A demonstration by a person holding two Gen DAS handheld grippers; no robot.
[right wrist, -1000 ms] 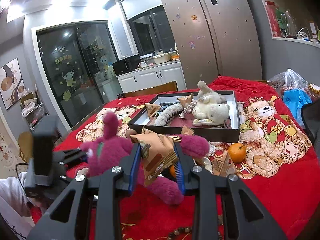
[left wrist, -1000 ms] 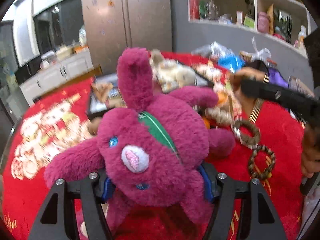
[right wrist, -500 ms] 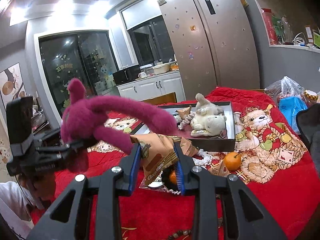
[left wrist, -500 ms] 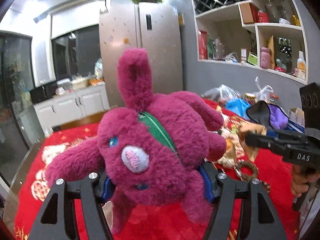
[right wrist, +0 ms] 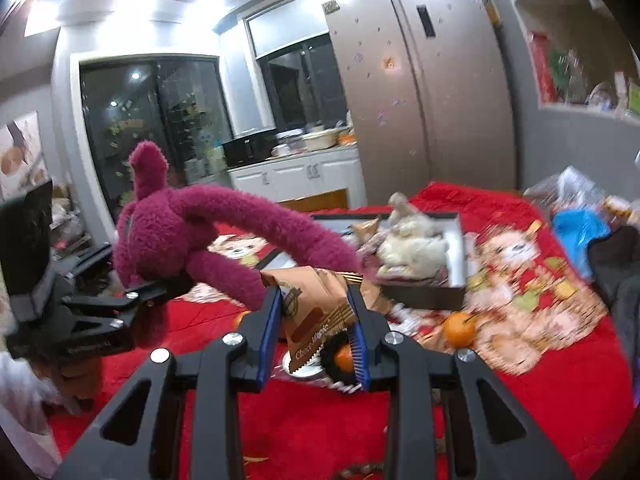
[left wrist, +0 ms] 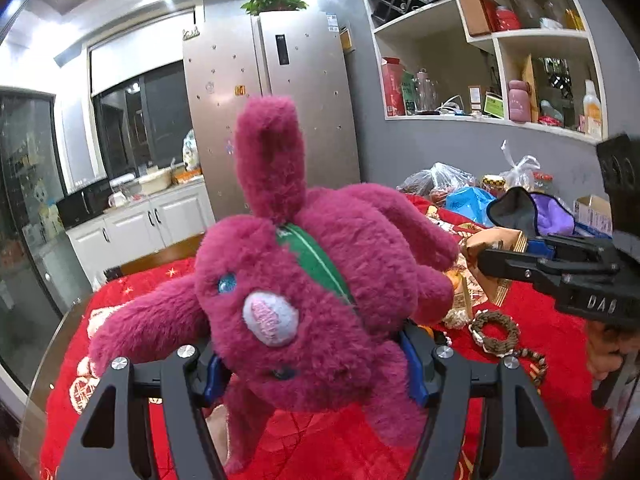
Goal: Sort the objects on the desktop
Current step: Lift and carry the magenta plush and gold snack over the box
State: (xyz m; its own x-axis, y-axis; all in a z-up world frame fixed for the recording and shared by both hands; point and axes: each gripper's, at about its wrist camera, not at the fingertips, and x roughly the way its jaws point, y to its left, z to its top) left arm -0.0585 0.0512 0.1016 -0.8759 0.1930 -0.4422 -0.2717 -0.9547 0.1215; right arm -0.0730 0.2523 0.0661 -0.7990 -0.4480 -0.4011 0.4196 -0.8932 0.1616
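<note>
Two grips: my left tongs [left wrist: 316, 364] squeeze the soft, light plush toy [left wrist: 304, 280] by its squashy head, aloft over the bench [right wrist: 560, 380]; my right tongs [right wrist: 314, 336] pinch the crinkly snack packet [right wrist: 316, 308] mid-body.

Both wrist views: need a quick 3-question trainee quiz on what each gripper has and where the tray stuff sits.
1. True or false: the left gripper holds the magenta plush rabbit clear of the red tablecloth.
2. What do the right gripper fingers pinch?
A. an orange
B. a brown snack packet
C. a bead bracelet
3. Which soft toy lies in the black tray?

Key
1. True.
2. B, the brown snack packet.
3. The cream plush toy.
</note>
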